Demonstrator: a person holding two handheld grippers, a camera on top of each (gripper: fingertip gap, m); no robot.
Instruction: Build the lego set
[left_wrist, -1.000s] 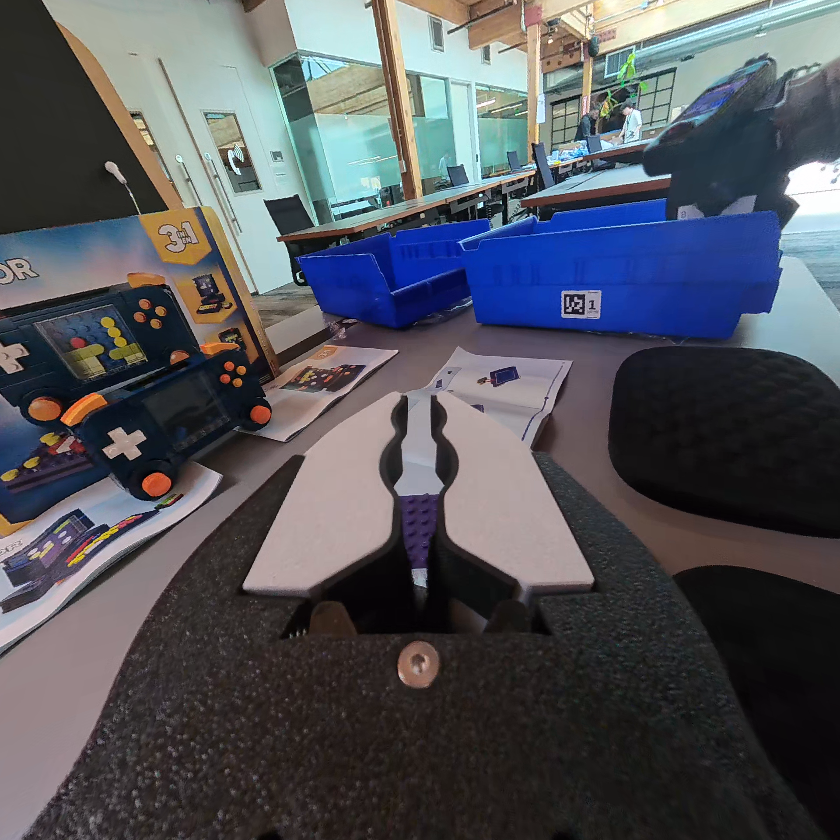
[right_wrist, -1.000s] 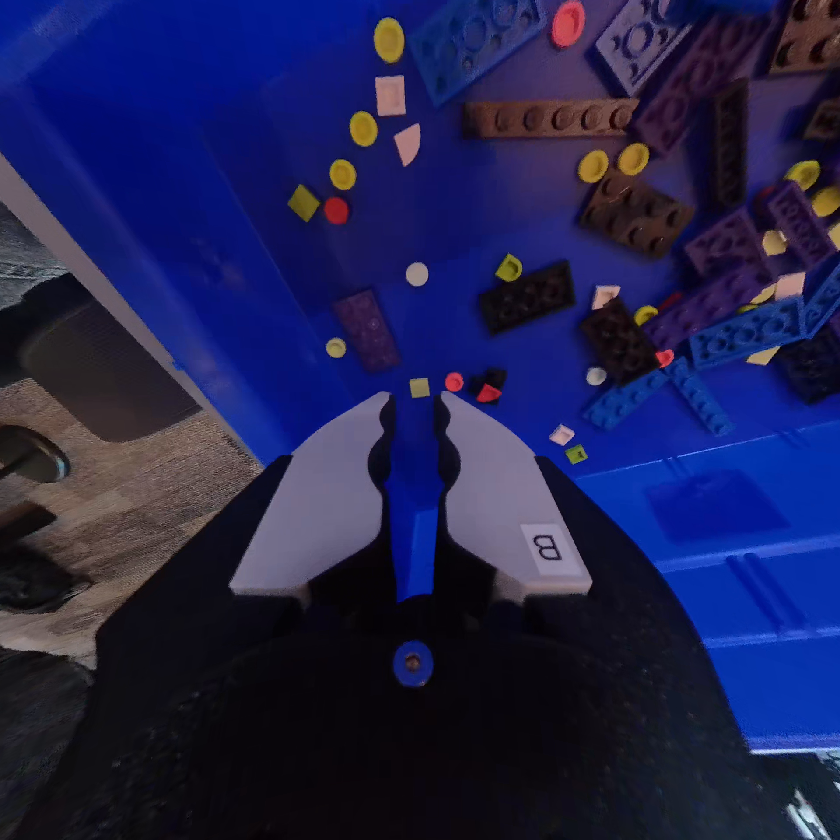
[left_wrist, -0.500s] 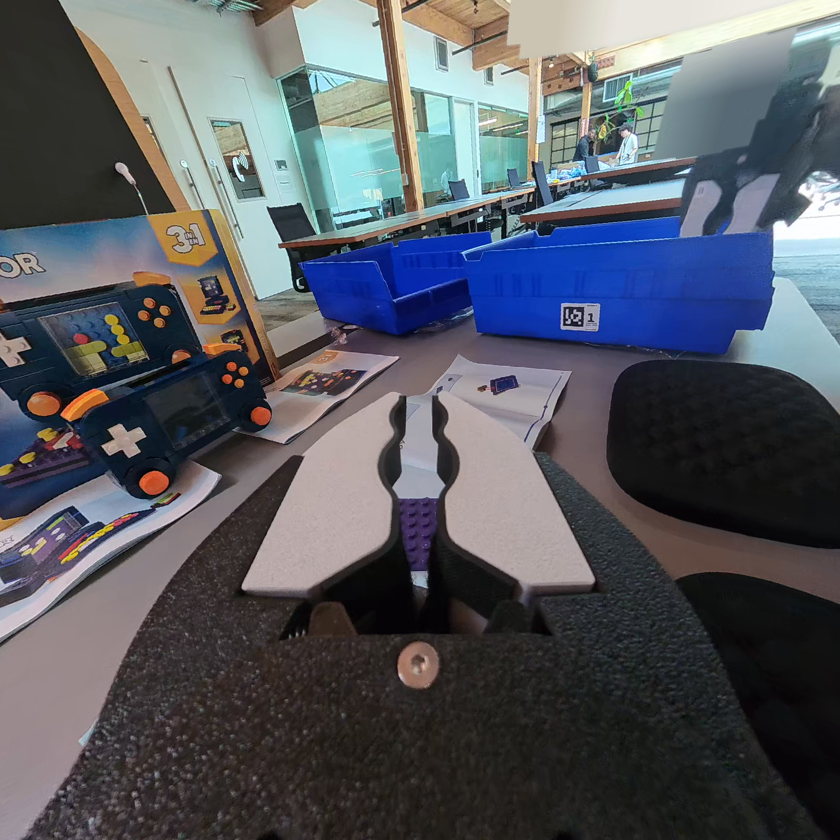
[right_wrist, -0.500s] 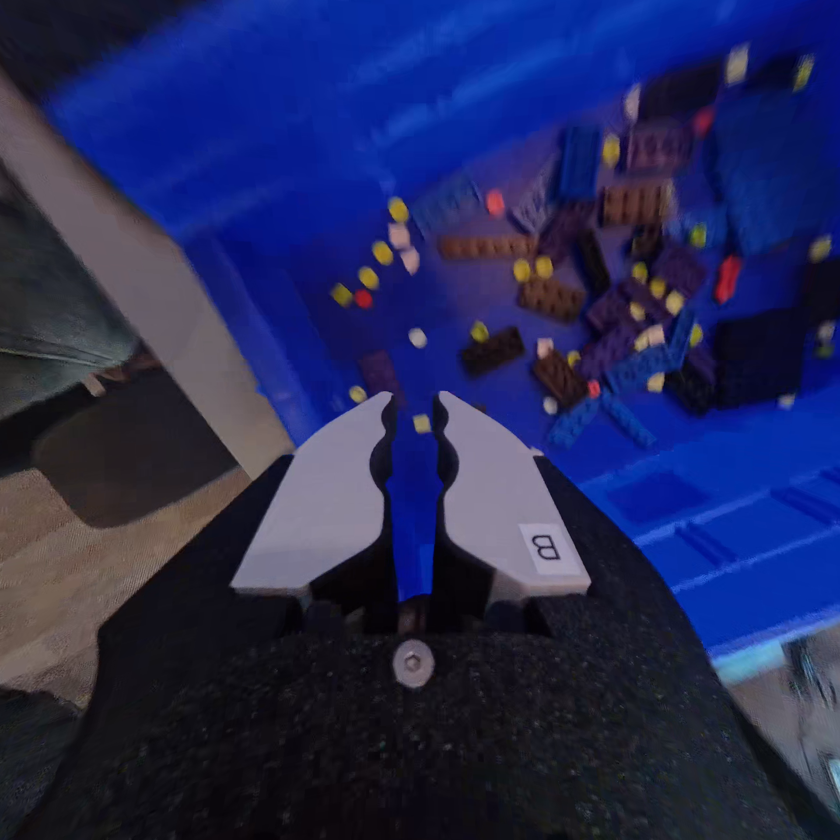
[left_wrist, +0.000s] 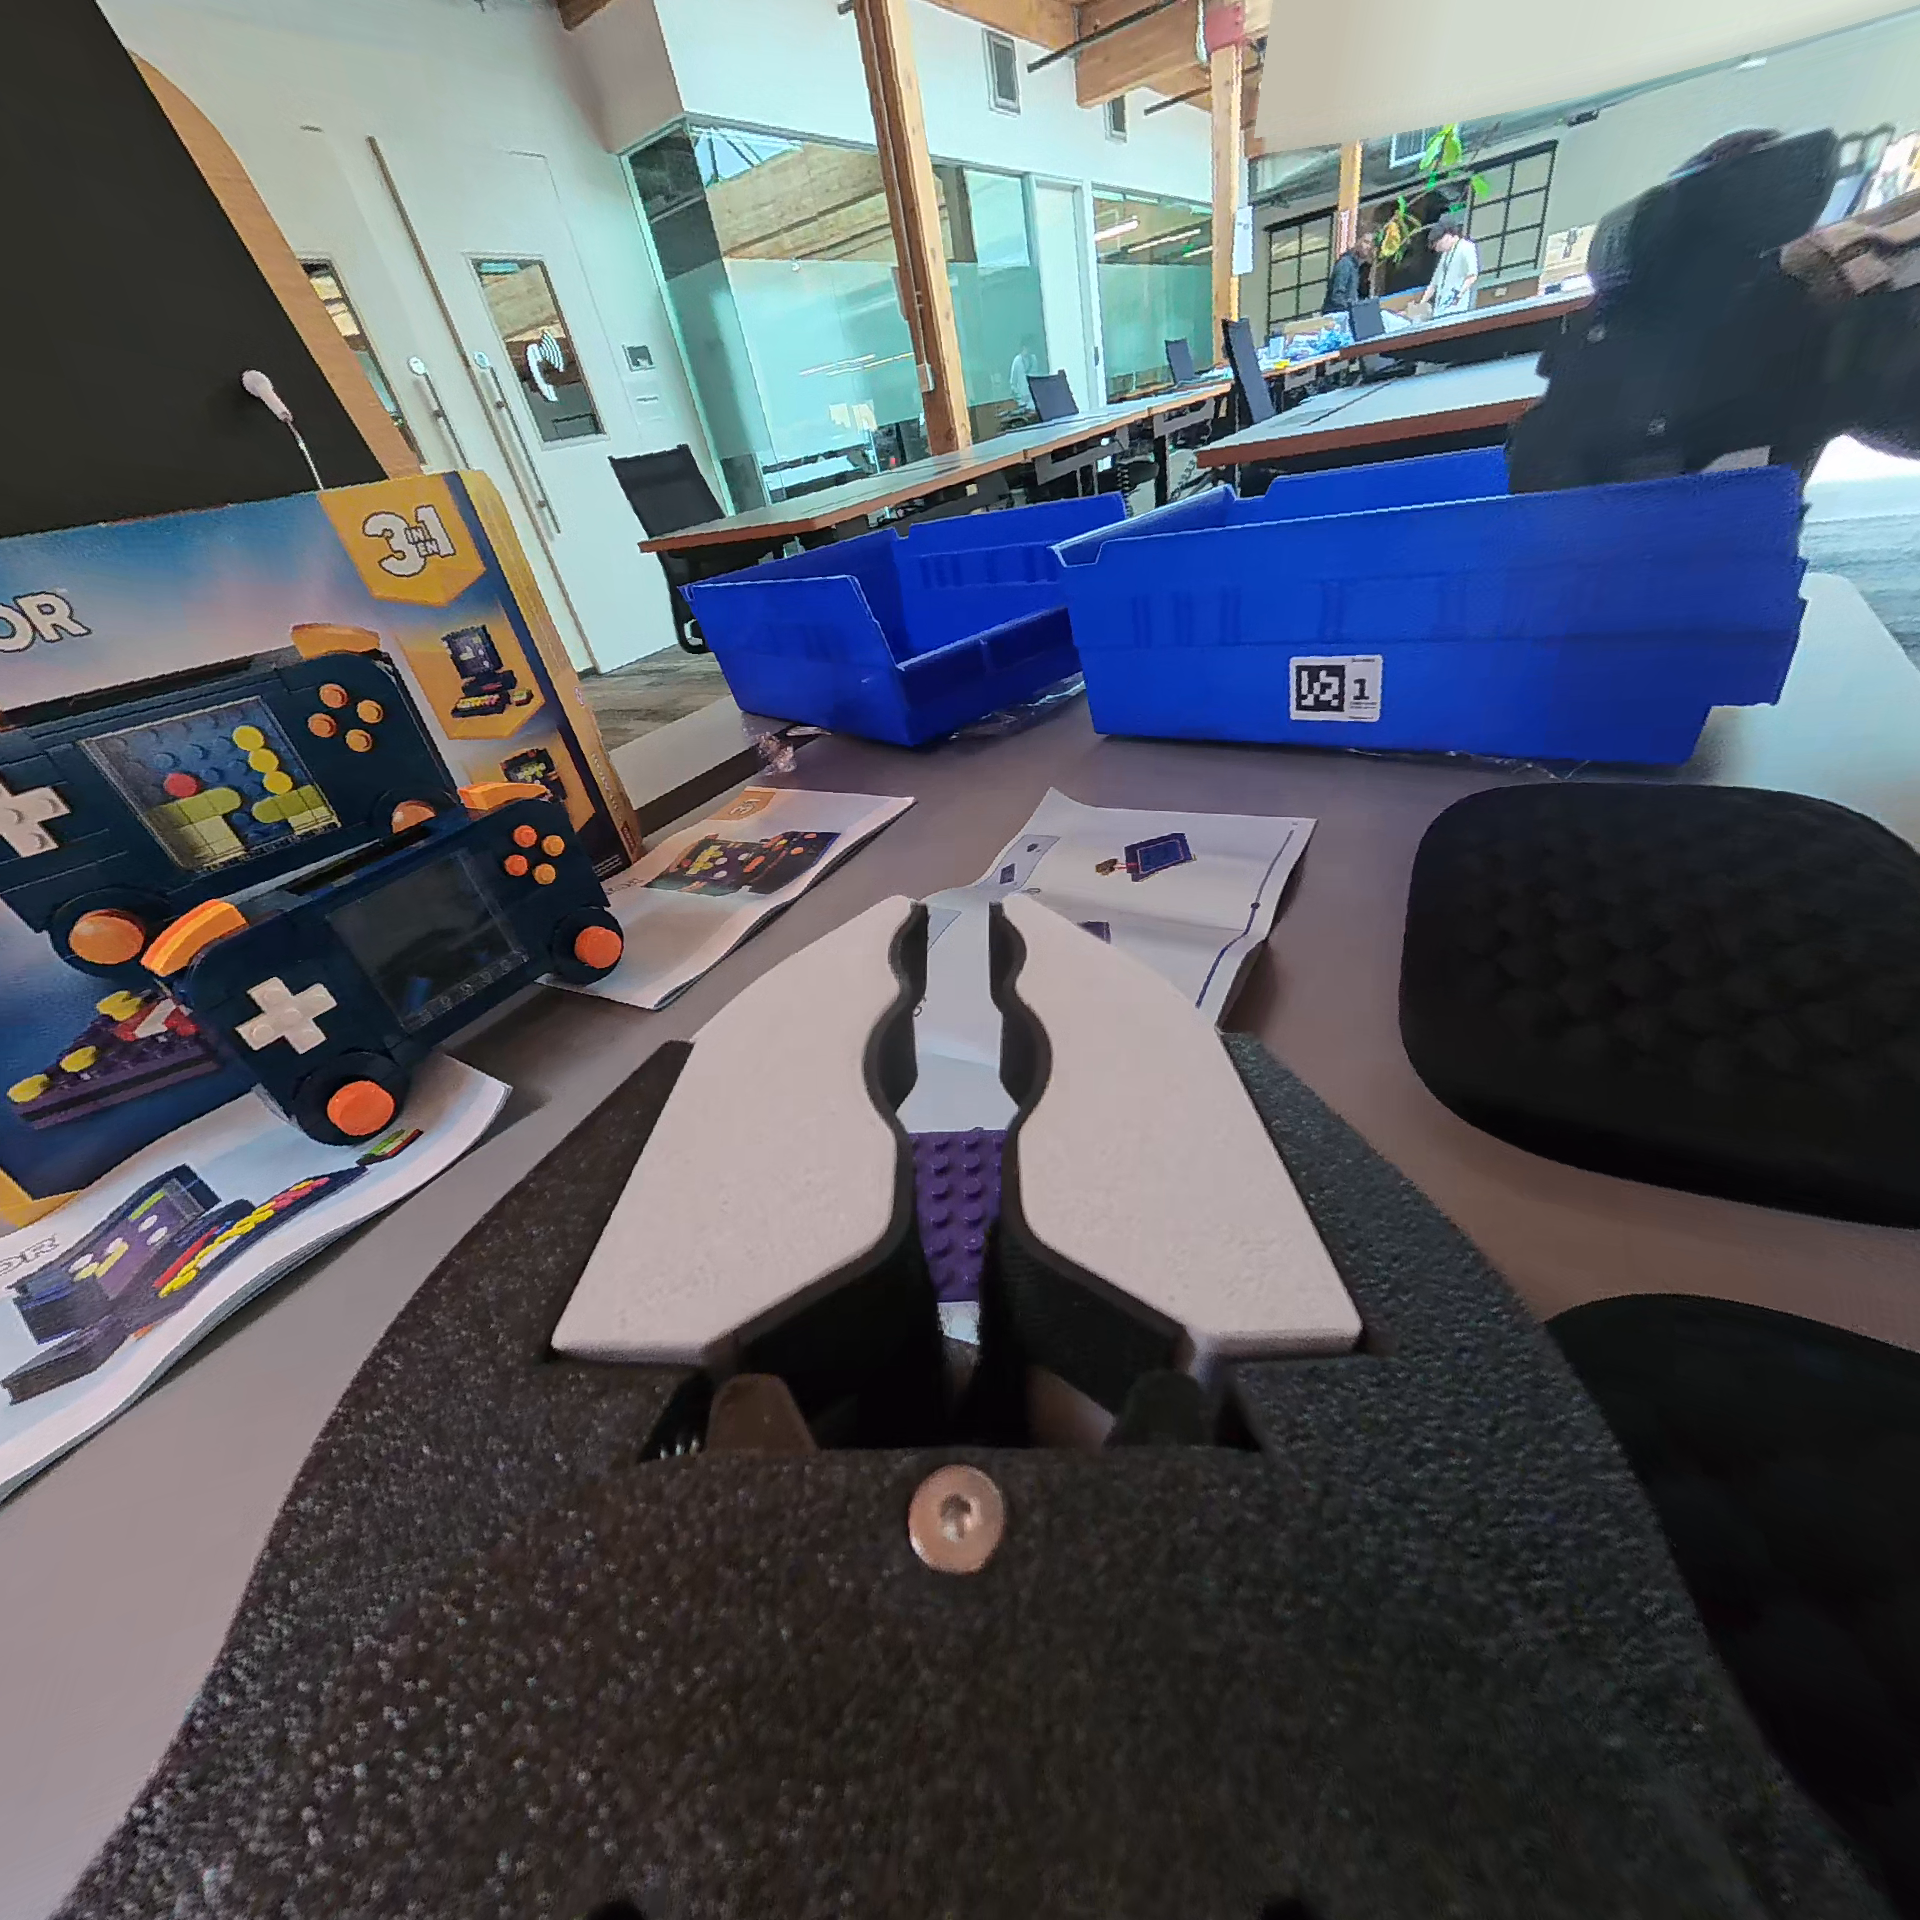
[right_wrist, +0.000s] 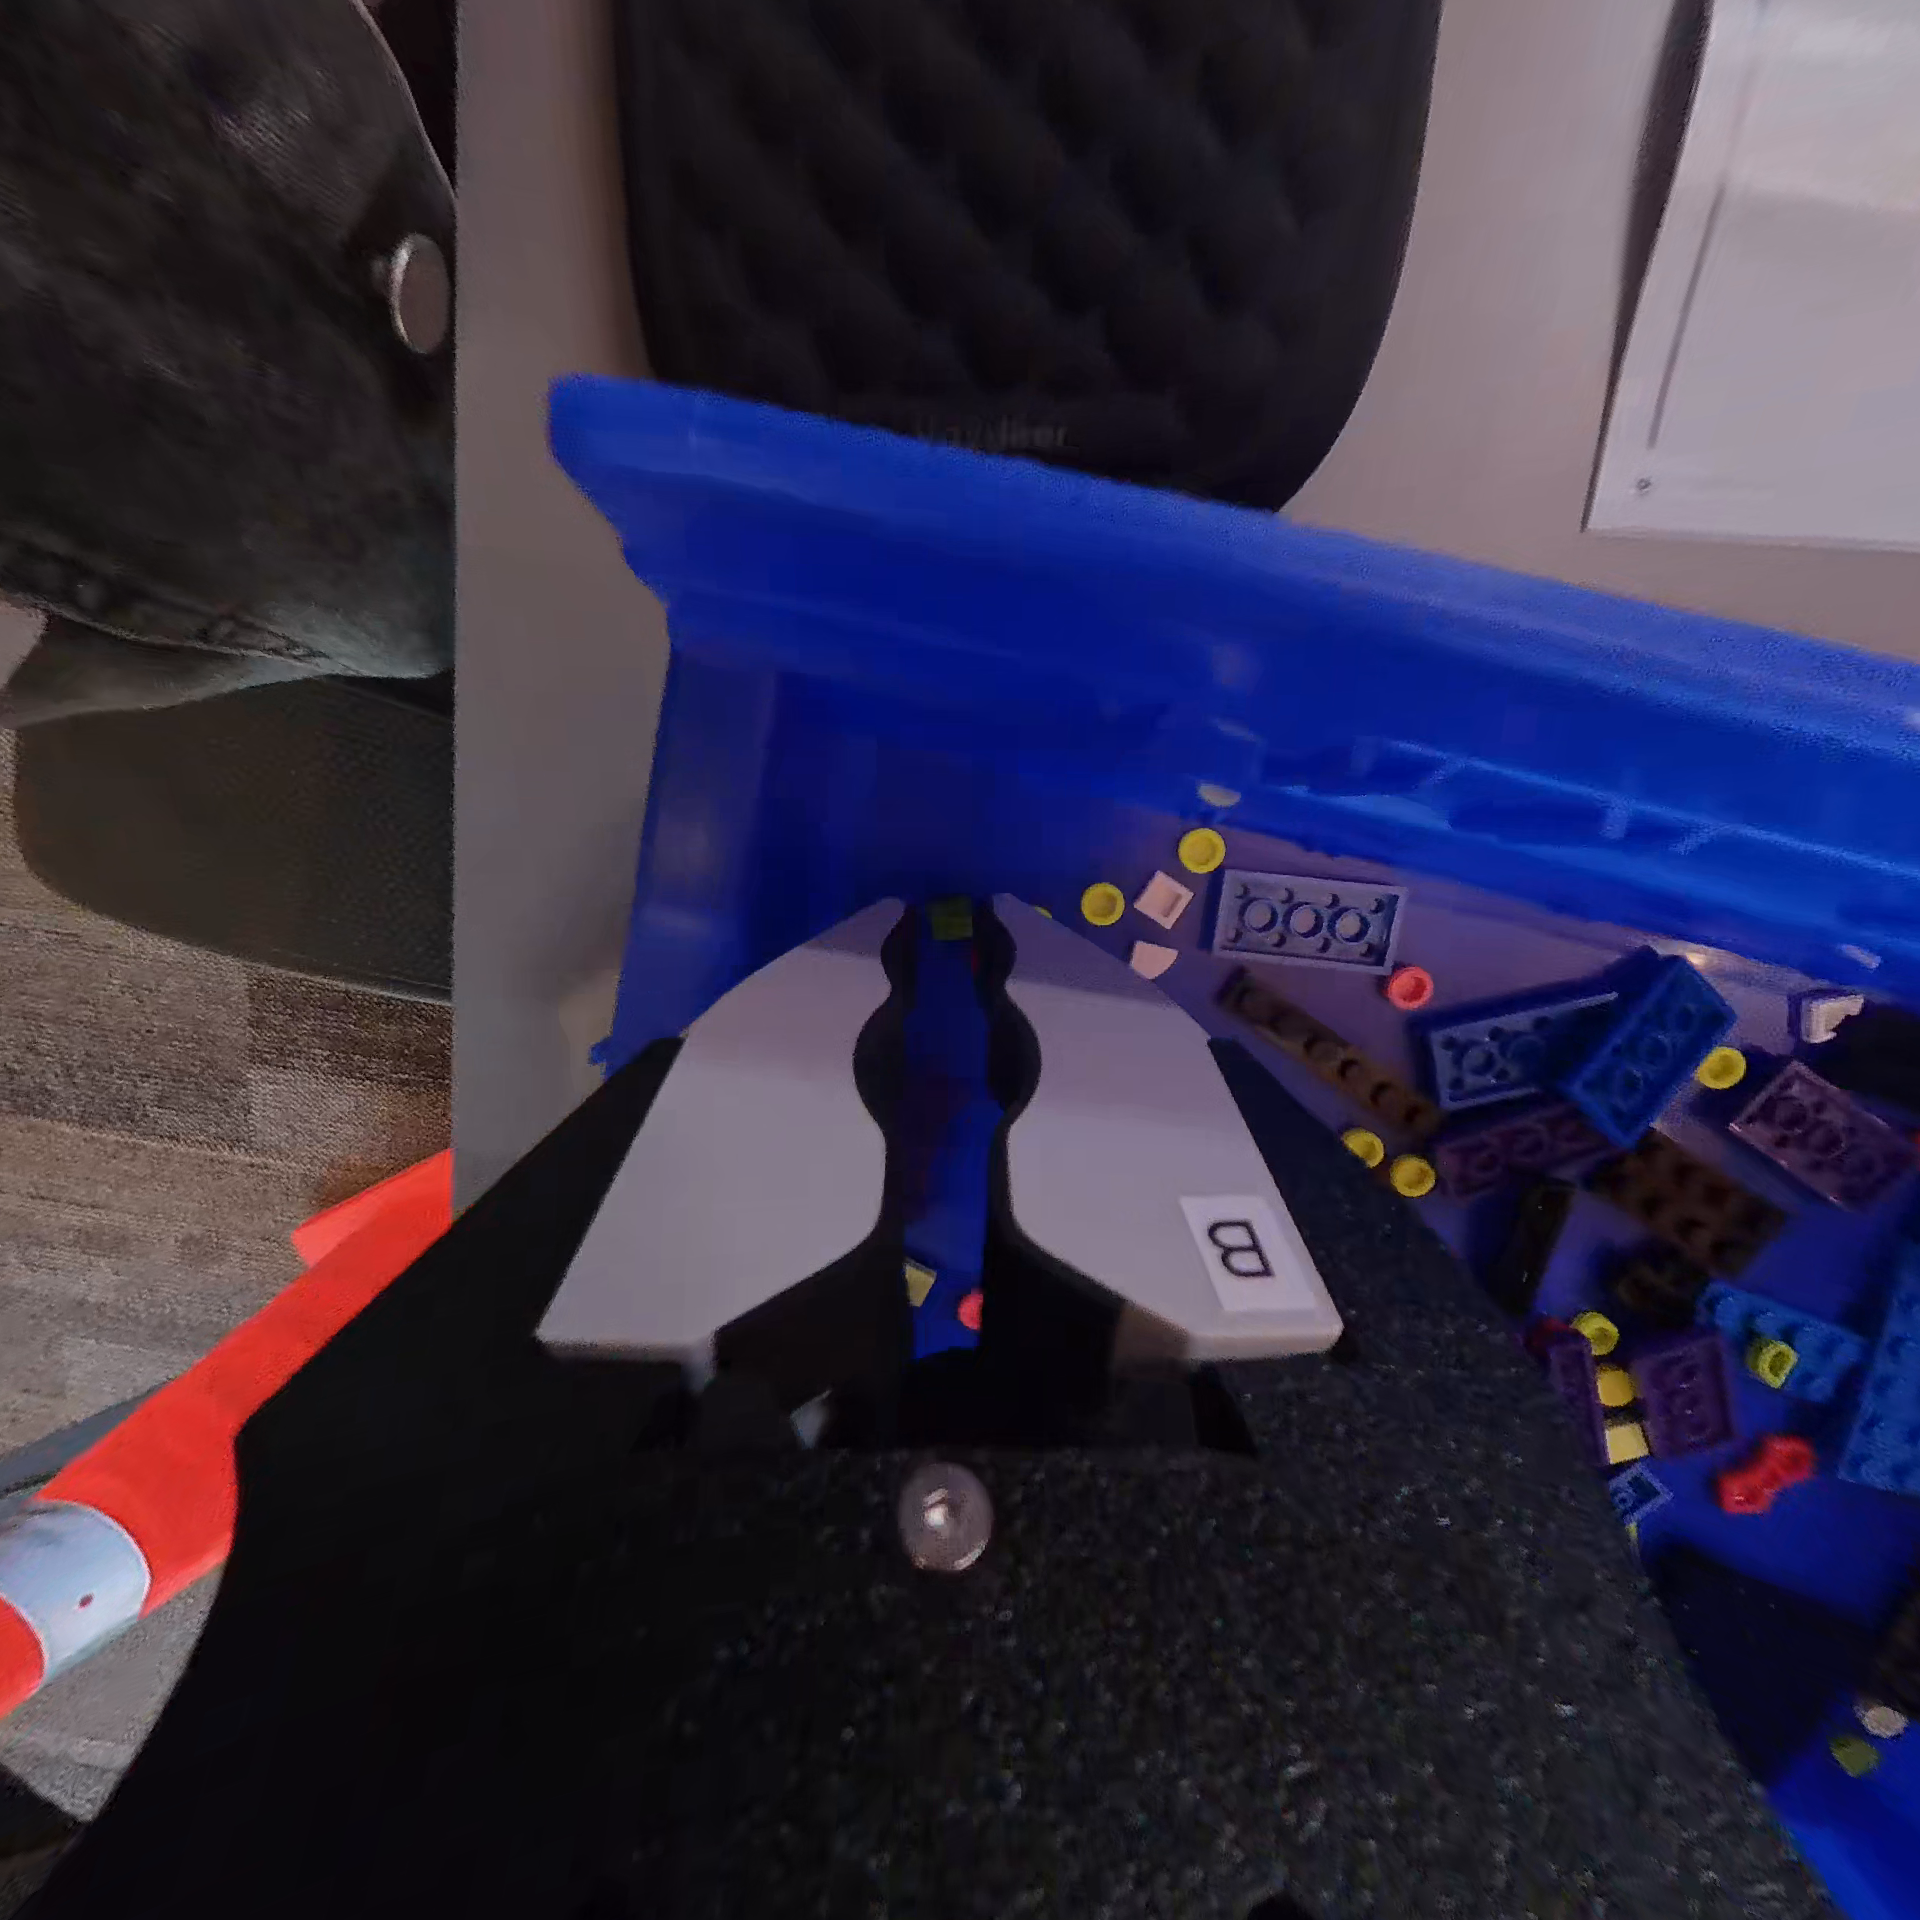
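Observation:
My left gripper rests low over the grey table, shut on a purple studded plate that shows between its fingers. My right gripper hangs inside the near corner of a blue bin of loose bricks. Its jaws stand narrowly apart with nothing clamped. A small yellow-green tile on the bin floor shows between the tips. In the left wrist view the right gripper is a dark blur over the right blue bin.
The set's box and a built dark-blue console stand at left. Booklets and an open sheet lie ahead. Two black pads lie at right. A second blue bin stands behind. An orange-red bar is beyond the table edge. The tips of one gripper are about 35 centimetres away from the tips of the other.
My right gripper swung round and dropped toward the bin's corner; the view now faces the bin wall and the table. My left gripper barely moved and keeps the purple plate.

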